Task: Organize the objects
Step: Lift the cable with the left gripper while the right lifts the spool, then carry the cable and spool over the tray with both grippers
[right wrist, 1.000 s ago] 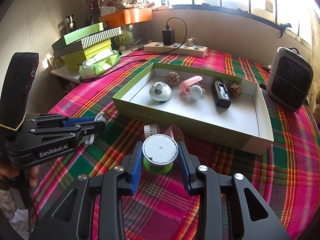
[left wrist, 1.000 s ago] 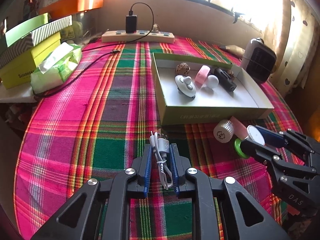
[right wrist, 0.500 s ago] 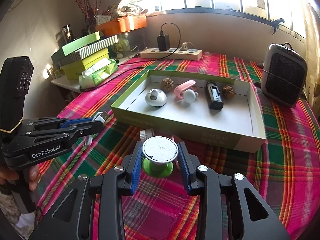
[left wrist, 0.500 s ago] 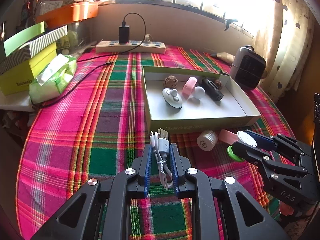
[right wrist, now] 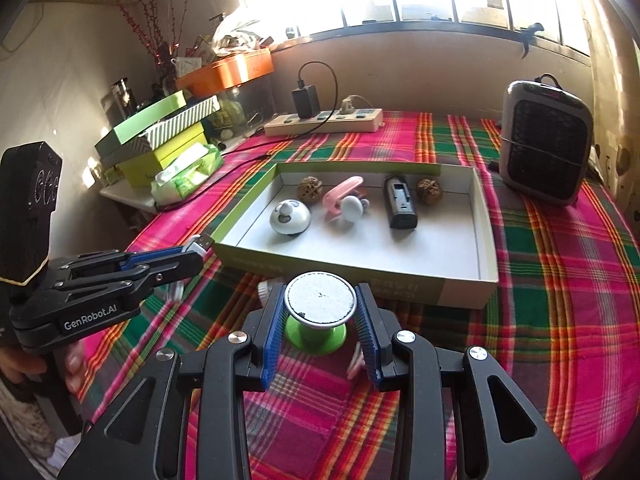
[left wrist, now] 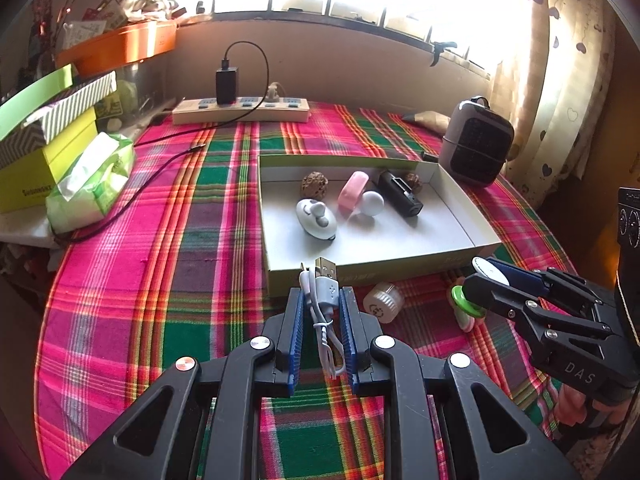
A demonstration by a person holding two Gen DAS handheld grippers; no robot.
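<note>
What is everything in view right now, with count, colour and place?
box: 1, green outside, white inside, mid table
walnuts: 2, brown, back of box
round gadget: 1, white, in box
clip with ball: 1, pink and white, in box
black gadget: 1, in box
small jar: 1, white, on cloth before box
heater: 1, grey, right of box
power strip: 1, cream, back edge
tissue pack: 1, green, left
stacked boxes: several, green and yellow, far left
tablecloth: 1, pink-green plaid
cable: 1, white, in left gripper
spool: 1, green with white top, in right gripper
</note>
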